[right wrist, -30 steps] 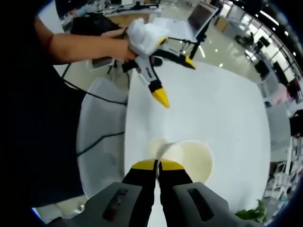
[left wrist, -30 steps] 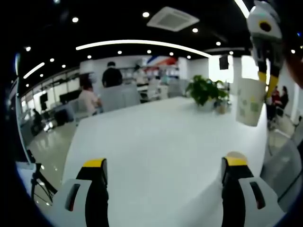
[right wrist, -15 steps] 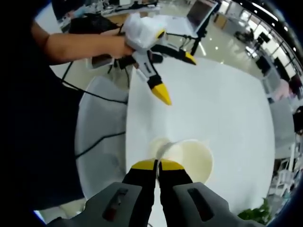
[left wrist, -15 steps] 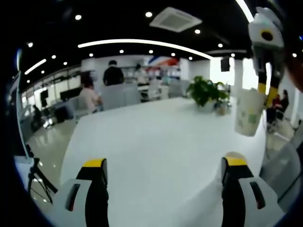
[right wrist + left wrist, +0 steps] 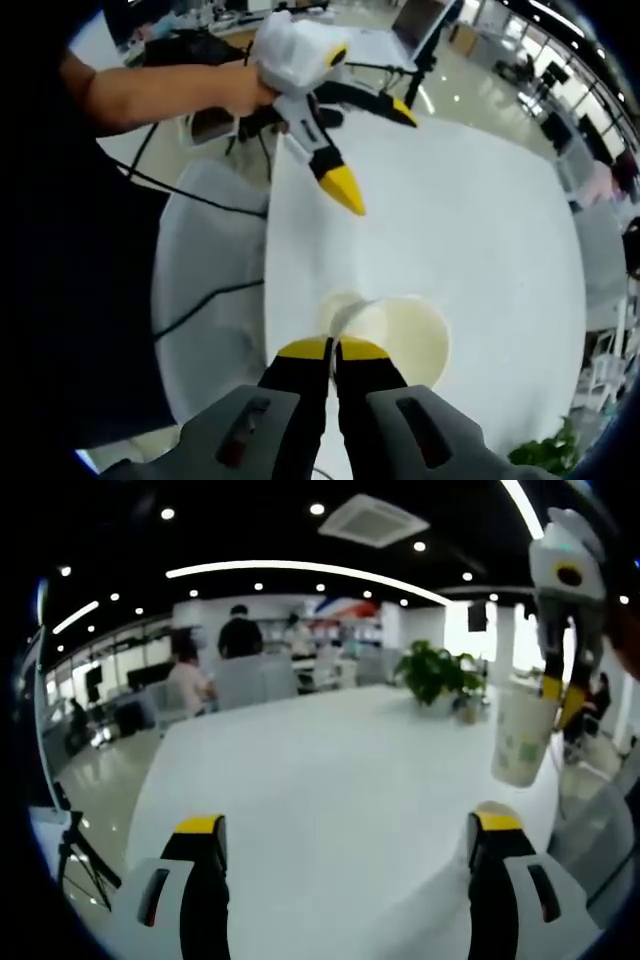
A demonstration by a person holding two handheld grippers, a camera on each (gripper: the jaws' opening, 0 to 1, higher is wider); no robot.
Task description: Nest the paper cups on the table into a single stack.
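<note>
Paper cup [image 5: 521, 745]: a tapered white cup with faint pale green print, hanging in the air above the right part of the tabletop in the left gripper view; in the right gripper view its round cream mouth [image 5: 395, 340] opens toward the camera, with one part of the rim pinched.
Right gripper [image 5: 334, 349]: yellow-tipped black fingers closed narrow on the cup's rim; in the left gripper view it reaches down from the upper right [image 5: 556, 692], its white body cut off by the edge.
Left gripper [image 5: 348, 825]: yellow-tipped fingers set wide apart, nothing between them, low over the tabletop; in the right gripper view [image 5: 370, 150] a bare hand holds its white body.
Tabletop [image 5: 330, 770]: smooth, glossy white, rounded at the far end.
Potted plant [image 5: 433, 672]: leafy green, at the far end.
Hard to make out: the print on the cup is blurred; the people behind the tabletop are small and soft.
</note>
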